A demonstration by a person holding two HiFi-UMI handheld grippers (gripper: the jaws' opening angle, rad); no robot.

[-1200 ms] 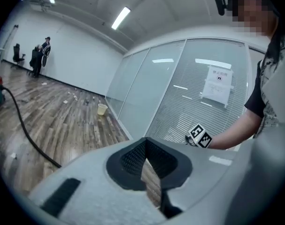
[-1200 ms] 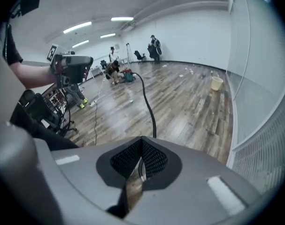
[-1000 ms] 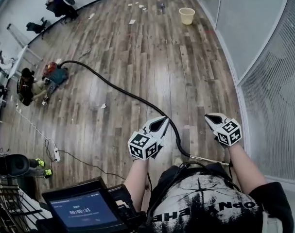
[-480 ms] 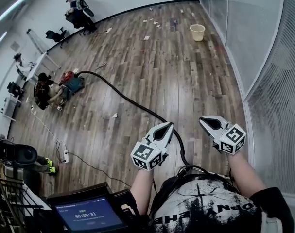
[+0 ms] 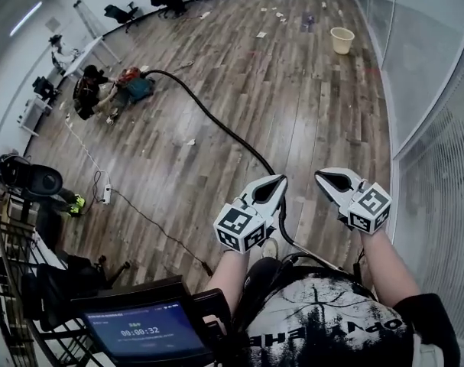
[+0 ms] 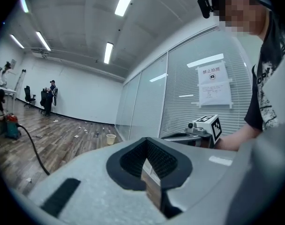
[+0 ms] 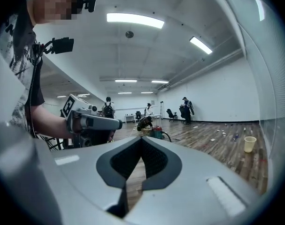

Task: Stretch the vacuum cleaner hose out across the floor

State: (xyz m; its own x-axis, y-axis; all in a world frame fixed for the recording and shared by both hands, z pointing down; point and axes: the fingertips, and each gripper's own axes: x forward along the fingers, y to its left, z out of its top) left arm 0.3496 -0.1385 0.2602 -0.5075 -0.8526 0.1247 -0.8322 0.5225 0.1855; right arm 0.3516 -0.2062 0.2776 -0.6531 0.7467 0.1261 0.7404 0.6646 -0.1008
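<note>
The black vacuum hose (image 5: 216, 125) runs across the wood floor from the red and teal vacuum cleaner (image 5: 132, 88) at the far left toward me. It passes under my left gripper (image 5: 280, 180) and ends near my feet. My left gripper is shut and empty, held in the air above the hose. My right gripper (image 5: 321, 176) is also shut and empty, just to its right. The left gripper view shows its shut jaws, the hose (image 6: 35, 150) on the floor and the right gripper (image 6: 198, 131) alongside. The right gripper view shows the vacuum cleaner (image 7: 156, 132) far off.
A person (image 5: 86, 90) crouches by the vacuum cleaner. A yellow bucket (image 5: 341, 40) stands by the glass wall (image 5: 434, 90) on the right. A power strip (image 5: 107, 195) with a thin cable lies at the left. Paper scraps litter the far floor. A screen (image 5: 151, 331) sits below me.
Both grippers have risen and now point more level. The head view has swung, so the vacuum cleaner and bucket sit further right. The hose lies as before.
</note>
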